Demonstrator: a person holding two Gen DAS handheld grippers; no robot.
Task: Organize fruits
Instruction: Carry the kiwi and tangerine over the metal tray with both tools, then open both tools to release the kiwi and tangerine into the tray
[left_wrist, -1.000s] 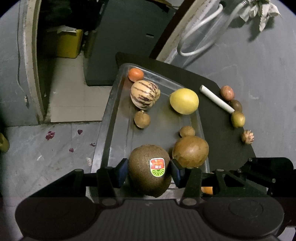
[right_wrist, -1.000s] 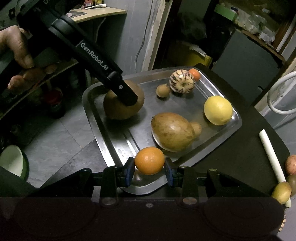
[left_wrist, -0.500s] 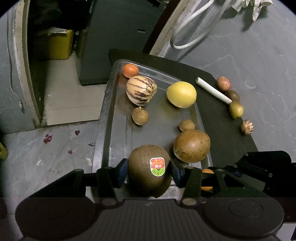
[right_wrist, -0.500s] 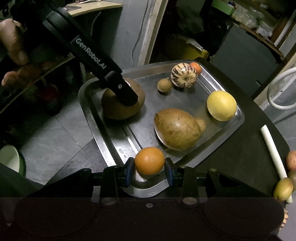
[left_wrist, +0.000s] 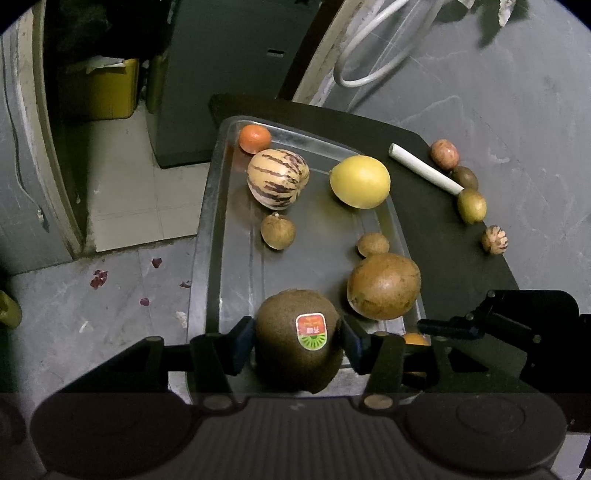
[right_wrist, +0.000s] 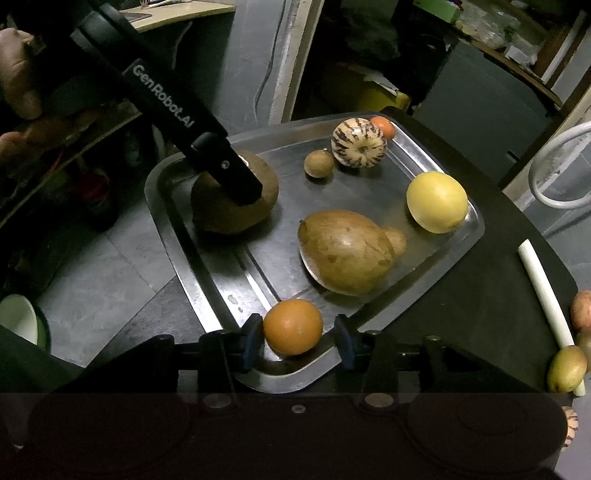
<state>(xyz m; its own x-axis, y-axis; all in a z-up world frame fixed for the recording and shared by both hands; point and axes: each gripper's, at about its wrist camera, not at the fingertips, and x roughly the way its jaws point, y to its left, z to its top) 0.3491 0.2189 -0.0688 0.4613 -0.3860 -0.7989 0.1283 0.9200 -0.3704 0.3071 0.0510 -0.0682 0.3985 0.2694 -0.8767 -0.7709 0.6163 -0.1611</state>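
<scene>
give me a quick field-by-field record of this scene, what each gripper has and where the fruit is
left gripper: jaws on both sides of the kiwi, which bears a sticker, at the near end of the tray
right gripper: jaws around the orange; a gap shows on one side
tray: metal, on the dark table
on the tray: striped melon, yellow fruit, big brown fruit, small tangerine, two small brown fruits
off the tray: white stick and several small fruits on the table
</scene>
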